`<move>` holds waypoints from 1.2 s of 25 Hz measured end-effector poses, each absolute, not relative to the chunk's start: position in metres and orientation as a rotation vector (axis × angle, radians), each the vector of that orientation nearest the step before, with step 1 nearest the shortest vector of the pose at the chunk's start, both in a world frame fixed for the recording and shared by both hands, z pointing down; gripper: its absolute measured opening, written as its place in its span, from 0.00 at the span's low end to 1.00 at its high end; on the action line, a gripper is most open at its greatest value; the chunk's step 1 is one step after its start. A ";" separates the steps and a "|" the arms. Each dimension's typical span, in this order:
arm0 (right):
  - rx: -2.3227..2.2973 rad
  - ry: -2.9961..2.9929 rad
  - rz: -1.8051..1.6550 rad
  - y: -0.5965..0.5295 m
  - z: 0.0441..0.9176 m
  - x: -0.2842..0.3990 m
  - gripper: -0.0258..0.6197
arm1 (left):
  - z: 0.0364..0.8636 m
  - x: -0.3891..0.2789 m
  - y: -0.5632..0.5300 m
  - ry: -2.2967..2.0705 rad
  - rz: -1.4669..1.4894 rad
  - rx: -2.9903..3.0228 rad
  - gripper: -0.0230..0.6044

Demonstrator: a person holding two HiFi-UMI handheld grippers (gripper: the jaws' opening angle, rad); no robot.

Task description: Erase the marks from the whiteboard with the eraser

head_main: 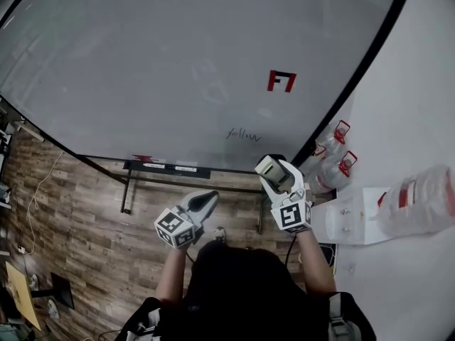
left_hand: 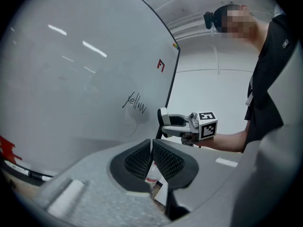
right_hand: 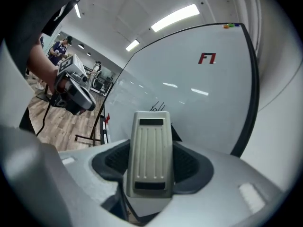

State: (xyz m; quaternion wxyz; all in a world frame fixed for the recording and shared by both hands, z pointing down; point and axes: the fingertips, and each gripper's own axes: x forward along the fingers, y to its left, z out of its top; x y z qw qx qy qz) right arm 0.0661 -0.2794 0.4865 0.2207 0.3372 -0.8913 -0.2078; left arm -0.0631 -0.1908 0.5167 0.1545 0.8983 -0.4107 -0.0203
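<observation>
two jaws of the right gripper (head_main: 274,169) are clamping the eraser (right_hand: 150,152), holding it near the handwritten word (head_main: 243,135) on the whiteboard (head_main: 178,62); the left gripper (head_main: 204,202) is hanging beside it, jaws pressed together, empty.

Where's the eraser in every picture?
Head view: eraser low, right of centre, in the right gripper.
Left gripper view: eraser near the middle, at the whiteboard's edge.
Right gripper view: eraser fills the middle, between the jaws.
Shared landmark: the red mark on the whiteboard.
</observation>
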 end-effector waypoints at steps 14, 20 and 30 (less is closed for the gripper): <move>1.049 -2.090 -0.941 -0.334 0.478 0.043 0.44 | 0.524 -0.102 -0.227 -1.127 -0.040 2.586 0.07; 1.095 -2.063 -0.940 -0.341 0.481 0.041 0.44 | 0.528 -0.109 -0.237 -1.073 -0.028 2.608 0.07; 1.133 -2.003 -1.030 -0.341 0.477 0.008 0.44 | 0.538 -0.130 -0.247 -1.044 -0.020 2.610 0.07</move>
